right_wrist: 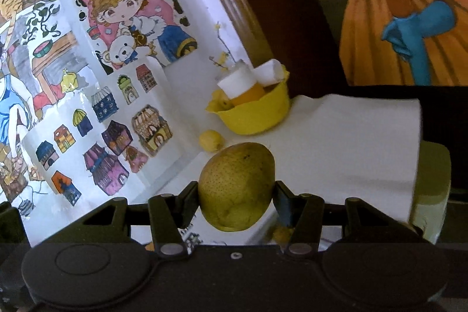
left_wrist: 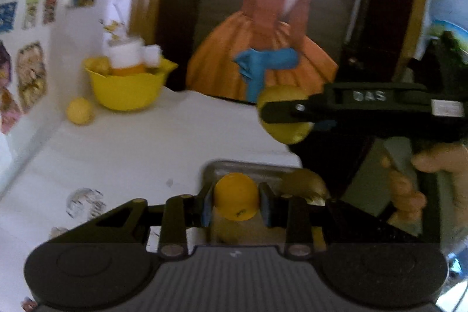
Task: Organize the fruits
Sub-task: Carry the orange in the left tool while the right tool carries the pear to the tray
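Risk: both fruits carried at once. Left gripper fingers clamped on small orange fruit; right gripper fingers clamped on green-yellow mango. Round skins may slip; far yellow bowl already crowded, so fruit may roll off white table.

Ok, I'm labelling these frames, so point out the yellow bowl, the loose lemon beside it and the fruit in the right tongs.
yellow bowl point(right_wrist: 257, 119): right wrist view, on its front wall.
loose lemon point(right_wrist: 211, 140): right wrist view, middle of its skin.
green-yellow fruit point(right_wrist: 237, 186): right wrist view, centre of its speckled face, between the right tongs.
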